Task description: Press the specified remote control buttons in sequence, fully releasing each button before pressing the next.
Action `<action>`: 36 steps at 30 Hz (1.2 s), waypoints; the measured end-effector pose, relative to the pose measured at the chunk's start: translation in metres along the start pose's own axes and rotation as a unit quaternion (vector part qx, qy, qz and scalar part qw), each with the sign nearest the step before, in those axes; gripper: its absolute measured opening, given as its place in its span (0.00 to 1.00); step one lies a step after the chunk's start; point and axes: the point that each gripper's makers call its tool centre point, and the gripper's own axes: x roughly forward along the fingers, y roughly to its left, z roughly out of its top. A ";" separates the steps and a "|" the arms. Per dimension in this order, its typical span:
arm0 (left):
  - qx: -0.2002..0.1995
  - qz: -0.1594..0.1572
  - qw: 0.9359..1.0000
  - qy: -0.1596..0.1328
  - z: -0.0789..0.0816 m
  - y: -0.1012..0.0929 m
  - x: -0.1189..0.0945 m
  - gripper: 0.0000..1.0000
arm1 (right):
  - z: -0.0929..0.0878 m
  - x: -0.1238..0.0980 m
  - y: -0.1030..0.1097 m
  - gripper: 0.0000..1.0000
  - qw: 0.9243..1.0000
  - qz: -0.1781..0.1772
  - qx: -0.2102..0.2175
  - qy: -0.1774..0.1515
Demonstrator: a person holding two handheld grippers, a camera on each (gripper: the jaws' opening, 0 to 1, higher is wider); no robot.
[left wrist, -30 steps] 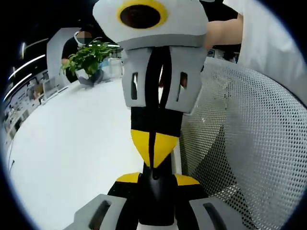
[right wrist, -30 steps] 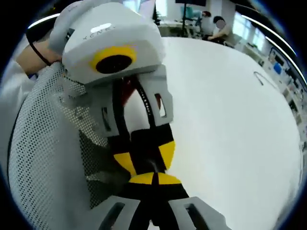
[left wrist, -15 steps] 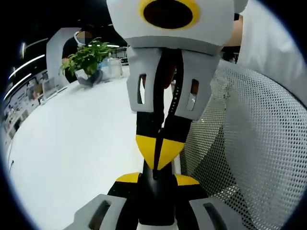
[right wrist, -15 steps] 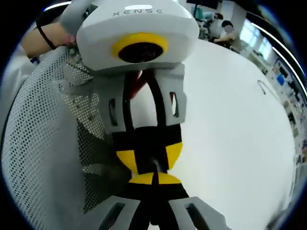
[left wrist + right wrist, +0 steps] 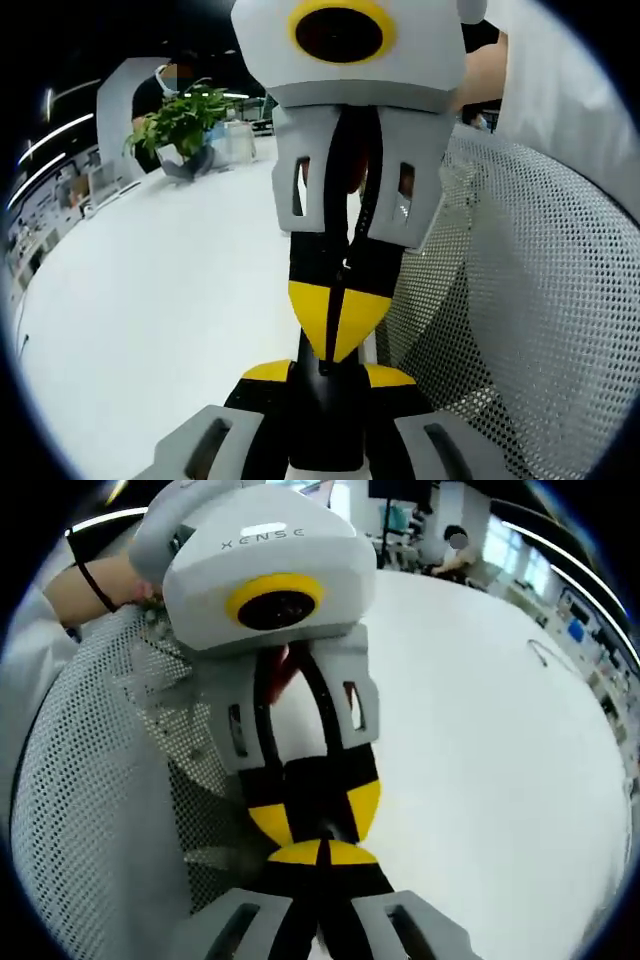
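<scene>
Left gripper view, left to right:
- White table from 9 to 7 o'clock.
- Potted plant at 10 o'clock.
- Left gripper at 6 o'clock, jaws clenched on nothing.
- Right gripper comes down from 12 o'clock, nose to nose with it. Jaws pinched together, holding nothing. Tips touching or just apart, can't tell which.
- Mesh chair back at 3 o'clock, a person's forearm at 1 o'clock.

Right gripper view: same standoff, chair on the 9 o'clock side.

Remote: can't tell where it is. My read is that no press is under way. Can't tell whether the sequence is pending or done.
</scene>
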 end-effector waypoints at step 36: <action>-0.001 0.001 1.000 0.003 0.000 0.000 0.000 0.25 | 0.000 0.002 -0.001 0.00 0.996 -0.036 -0.080 0.030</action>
